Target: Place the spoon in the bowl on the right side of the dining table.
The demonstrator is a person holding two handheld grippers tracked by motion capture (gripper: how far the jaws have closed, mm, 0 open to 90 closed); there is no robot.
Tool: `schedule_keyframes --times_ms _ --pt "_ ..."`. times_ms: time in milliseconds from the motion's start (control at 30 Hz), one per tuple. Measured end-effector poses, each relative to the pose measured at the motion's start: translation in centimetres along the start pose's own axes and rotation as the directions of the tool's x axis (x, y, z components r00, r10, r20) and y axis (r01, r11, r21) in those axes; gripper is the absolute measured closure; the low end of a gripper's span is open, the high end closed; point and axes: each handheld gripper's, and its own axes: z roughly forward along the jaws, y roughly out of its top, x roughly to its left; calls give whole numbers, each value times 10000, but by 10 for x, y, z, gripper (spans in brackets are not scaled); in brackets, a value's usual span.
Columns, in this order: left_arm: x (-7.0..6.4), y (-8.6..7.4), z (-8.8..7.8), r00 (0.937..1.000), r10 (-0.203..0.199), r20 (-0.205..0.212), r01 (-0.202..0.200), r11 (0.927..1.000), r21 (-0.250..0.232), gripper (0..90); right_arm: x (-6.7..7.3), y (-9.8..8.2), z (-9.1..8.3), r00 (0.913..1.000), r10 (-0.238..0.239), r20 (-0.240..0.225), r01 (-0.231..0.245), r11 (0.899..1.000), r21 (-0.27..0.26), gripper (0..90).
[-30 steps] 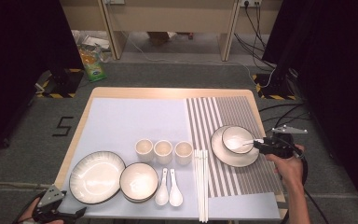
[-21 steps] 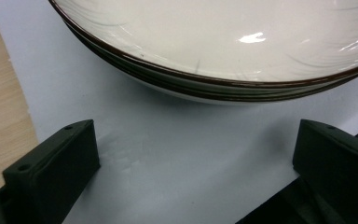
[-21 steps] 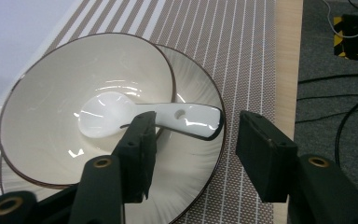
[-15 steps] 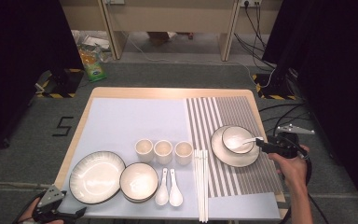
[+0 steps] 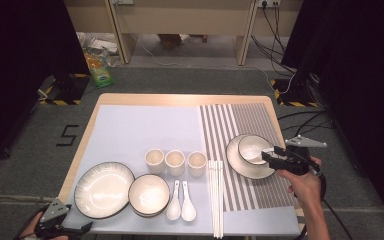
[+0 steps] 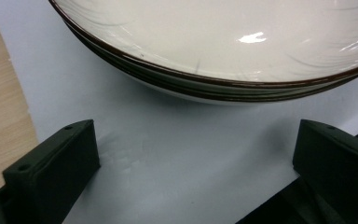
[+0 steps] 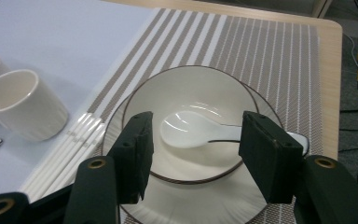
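On the striped mat, the right gripper (image 7: 193, 151) stands apart, empty, just short of the spoon (image 7: 191, 129), which rests in the bowl (image 7: 177, 88); the left gripper (image 6: 193, 172) stands apart beside the plate (image 6: 214, 42).

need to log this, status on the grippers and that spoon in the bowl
Right gripper open, clear of spoon. Spoon lies in bowl on plate. Left gripper open by big plate. Nothing blocking.

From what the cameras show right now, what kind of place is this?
Probably a recording studio or lab, not a dining room. The table carries a staged place setting, with bowl, cups and chopsticks. Black curtains hang on both sides, cables run to wall sockets, and hazard tape marks the floor.
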Motion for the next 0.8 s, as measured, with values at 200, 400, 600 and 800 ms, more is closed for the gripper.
schedule_keyframes --times_ms 200,400,600,800 --pt "0 0 0 10000 10 -15 -10 10000 13 0 15 0 1 9992 -211 -328 213 9997 72 448" --pt "0 0 0 10000 -24 -4 24 10000 -31 0 26 -2 5 9976 -469 -504 479 9987 188 450" --pt "0 0 0 10000 -28 8 28 10000 -49 0 39 -4 10 9952 -704 -673 723 9970 266 450" --pt "0 0 0 10000 -25 9 25 10000 -37 0 50 -6 15 9920 -889 -892 931 9947 441 451"
